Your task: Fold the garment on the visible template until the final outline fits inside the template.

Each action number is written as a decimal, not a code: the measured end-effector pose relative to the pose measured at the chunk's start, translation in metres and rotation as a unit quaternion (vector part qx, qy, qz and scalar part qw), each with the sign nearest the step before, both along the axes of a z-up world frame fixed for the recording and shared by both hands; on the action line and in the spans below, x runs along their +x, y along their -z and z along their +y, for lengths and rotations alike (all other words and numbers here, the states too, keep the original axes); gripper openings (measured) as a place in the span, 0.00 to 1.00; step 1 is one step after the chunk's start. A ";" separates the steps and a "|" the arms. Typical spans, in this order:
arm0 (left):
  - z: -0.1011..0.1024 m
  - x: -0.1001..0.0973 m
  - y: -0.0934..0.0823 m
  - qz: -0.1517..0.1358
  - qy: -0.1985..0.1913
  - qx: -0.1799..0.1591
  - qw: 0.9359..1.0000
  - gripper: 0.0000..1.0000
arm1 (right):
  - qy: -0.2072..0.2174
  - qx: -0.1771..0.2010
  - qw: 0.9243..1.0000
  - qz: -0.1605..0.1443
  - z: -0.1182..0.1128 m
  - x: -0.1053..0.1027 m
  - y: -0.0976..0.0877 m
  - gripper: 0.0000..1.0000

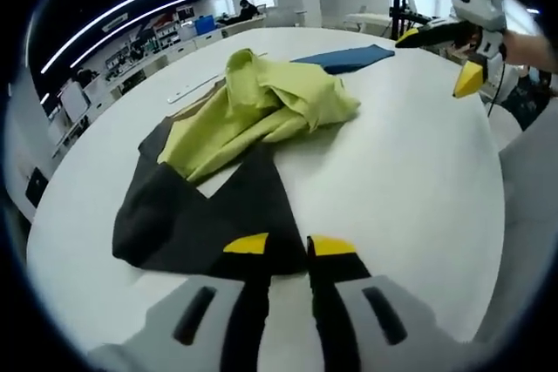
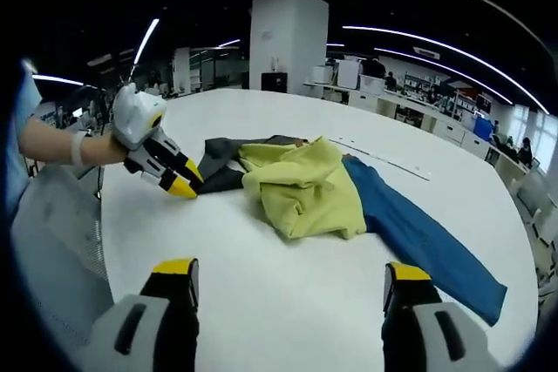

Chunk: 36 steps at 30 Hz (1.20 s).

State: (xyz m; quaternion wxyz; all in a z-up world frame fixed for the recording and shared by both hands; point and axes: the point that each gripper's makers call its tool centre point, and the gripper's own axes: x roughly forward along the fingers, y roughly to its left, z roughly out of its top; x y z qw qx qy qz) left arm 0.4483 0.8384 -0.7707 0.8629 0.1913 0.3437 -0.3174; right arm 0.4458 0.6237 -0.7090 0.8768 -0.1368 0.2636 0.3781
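A crumpled yellow-green garment lies mid-table on top of a dark grey garment. A blue garment stretches out from under its other side. My left gripper has its jaws close together, its tips at the dark grey garment's near edge. I cannot tell whether cloth is pinched between them. My right gripper is open wide and hovers above bare table, apart from all the cloth.
The garments lie on a round white table. A thin pale strip lies on it beyond the clothes. A person's forearm holds the left gripper. Desks and shelves stand in the background.
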 end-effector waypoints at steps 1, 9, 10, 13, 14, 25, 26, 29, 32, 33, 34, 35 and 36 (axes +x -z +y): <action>0.000 0.000 0.000 0.000 -0.001 0.001 1.000 0.12 | 0.000 0.000 1.000 0.000 0.000 0.000 0.000 0.88; 0.000 0.000 0.002 0.015 -0.014 -0.016 1.000 0.04 | -0.003 0.002 1.000 0.002 0.003 -0.001 0.001 0.87; -0.002 -0.001 0.001 0.020 -0.018 -0.029 0.999 0.02 | -0.004 0.002 1.000 0.002 0.004 -0.001 0.002 0.87; -0.002 0.000 -0.006 0.020 -0.019 -0.045 0.999 0.00 | -0.005 0.001 1.000 0.003 0.005 -0.003 0.003 0.87; -0.001 0.000 -0.010 0.019 -0.021 -0.051 0.998 0.00 | -0.005 0.002 1.000 0.004 0.006 -0.003 0.003 0.87; 0.042 0.004 -0.064 -0.014 -0.092 -0.135 0.986 0.00 | -0.007 0.006 1.000 0.005 0.010 -0.005 0.004 0.87; 0.049 0.004 -0.067 -0.018 -0.096 -0.134 0.986 0.00 | -0.008 0.006 1.000 0.005 0.011 -0.005 0.004 0.86; 0.067 0.005 -0.082 -0.030 -0.125 -0.160 0.979 0.00 | -0.011 0.006 1.000 0.006 0.013 -0.007 0.004 0.86; 0.084 0.006 -0.097 -0.045 -0.142 -0.167 0.975 0.00 | -0.012 0.006 1.000 0.008 0.014 -0.008 0.005 0.86; 0.089 0.007 -0.101 -0.048 -0.149 -0.174 0.972 0.00 | -0.014 0.005 1.000 0.009 0.015 -0.009 0.006 0.86; 0.096 0.008 -0.106 -0.053 -0.157 -0.181 0.969 0.00 | -0.014 0.004 1.000 0.009 0.016 -0.009 0.006 0.86; 0.102 0.008 -0.110 -0.057 -0.160 -0.180 0.969 0.00 | -0.015 0.004 1.000 0.008 0.016 -0.009 0.006 0.86; 0.110 0.010 -0.115 -0.064 -0.169 -0.183 0.966 0.00 | -0.015 0.004 1.000 0.008 0.017 -0.009 0.005 0.86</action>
